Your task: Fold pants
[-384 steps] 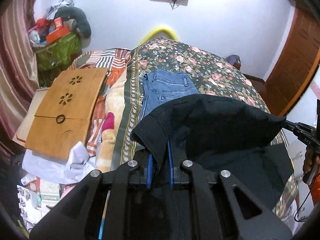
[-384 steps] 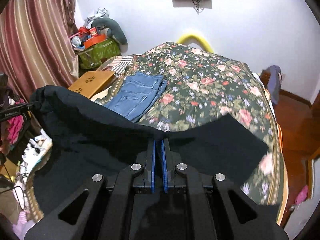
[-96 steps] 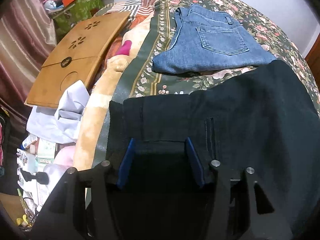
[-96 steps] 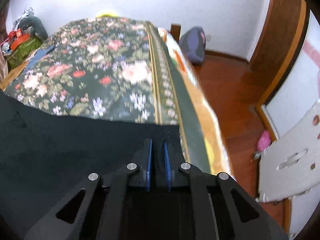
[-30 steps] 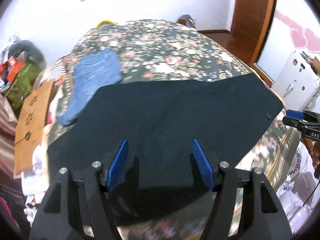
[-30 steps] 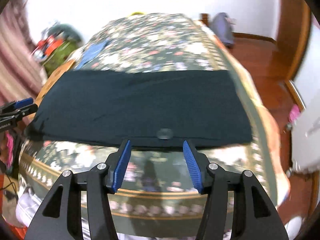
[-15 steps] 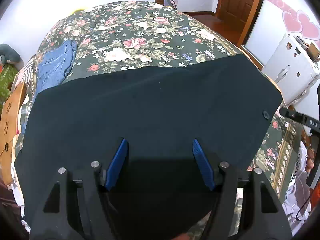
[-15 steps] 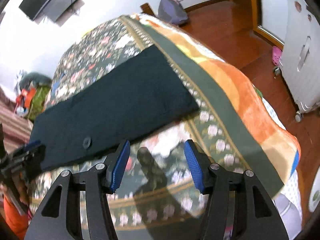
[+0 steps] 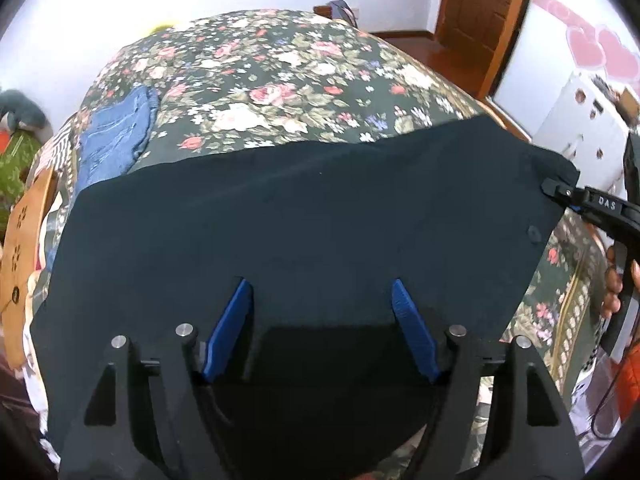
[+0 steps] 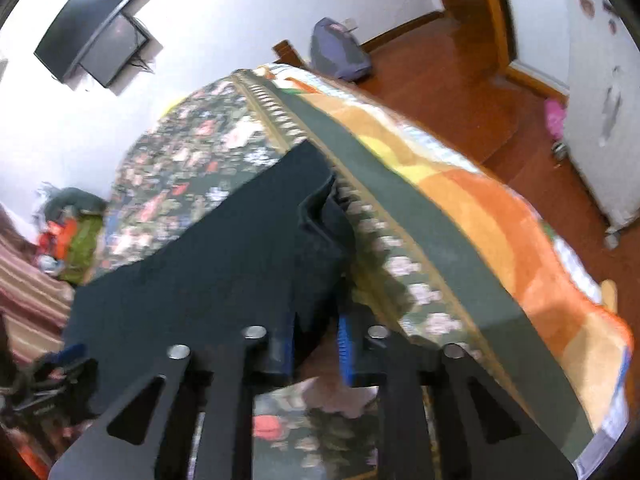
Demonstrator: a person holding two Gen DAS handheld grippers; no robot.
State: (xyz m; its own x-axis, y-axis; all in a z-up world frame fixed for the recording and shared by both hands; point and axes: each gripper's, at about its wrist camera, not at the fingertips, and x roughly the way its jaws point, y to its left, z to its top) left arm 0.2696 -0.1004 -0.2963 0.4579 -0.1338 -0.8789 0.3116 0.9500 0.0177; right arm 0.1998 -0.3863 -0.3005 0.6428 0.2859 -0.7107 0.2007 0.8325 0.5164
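Right tongs closing on the black pants' bunched, blurred corner.

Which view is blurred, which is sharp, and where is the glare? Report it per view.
Left wrist view: sharp, with fisheye bending at the edges; the black pants and floral bedspread read clearly, and the wall at the top is washed out. Right wrist view: motion-blurred throughout, the bedspread flowers smeared; glare blooms on the wall-mounted screen at upper left.
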